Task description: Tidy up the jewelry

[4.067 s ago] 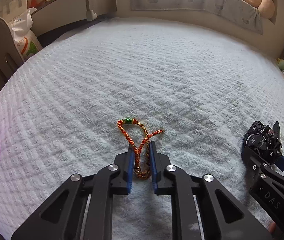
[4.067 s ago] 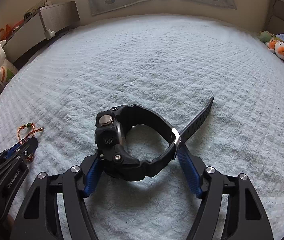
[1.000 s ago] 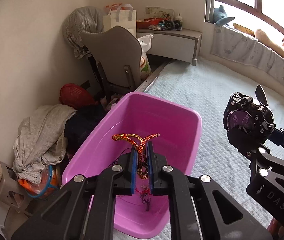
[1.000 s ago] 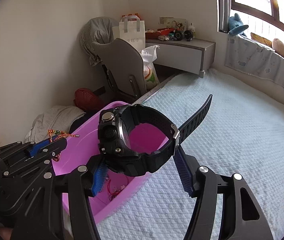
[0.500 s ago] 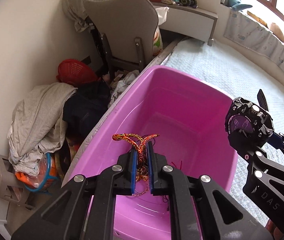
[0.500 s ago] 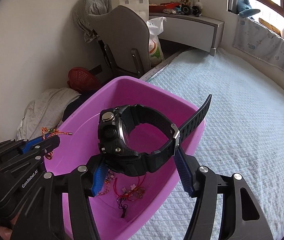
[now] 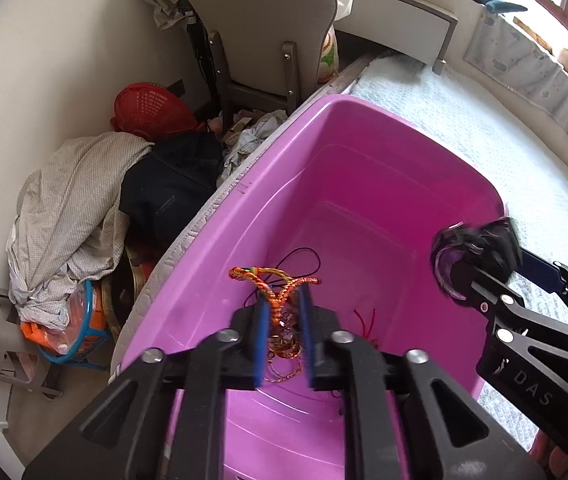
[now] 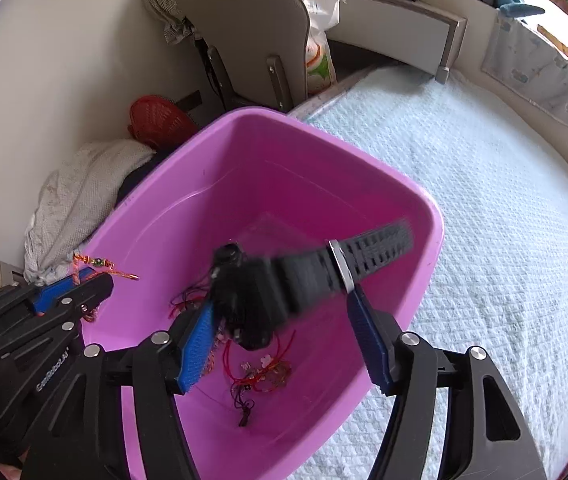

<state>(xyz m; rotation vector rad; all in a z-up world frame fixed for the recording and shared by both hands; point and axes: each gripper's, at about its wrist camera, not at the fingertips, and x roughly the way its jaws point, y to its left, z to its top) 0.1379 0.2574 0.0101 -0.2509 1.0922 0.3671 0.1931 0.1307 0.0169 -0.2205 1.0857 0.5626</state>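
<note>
Right wrist: right tongs [image 8: 280, 334] now wide, blurred watch [image 8: 268, 292] slipping; left tongs [image 7: 282, 332] grip bracelet [image 7: 274, 280].

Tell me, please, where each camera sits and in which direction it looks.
Left wrist: on the left claw, looking down into the pink tub; its blue fingers clamp the braided bracelet; the right claw enters at right.
Right wrist: on the right claw, above the same tub; the blurred black watch lies between its spread fingers; the left claw shows at left.
Shared: tub, bed, chair, both claws.
</note>
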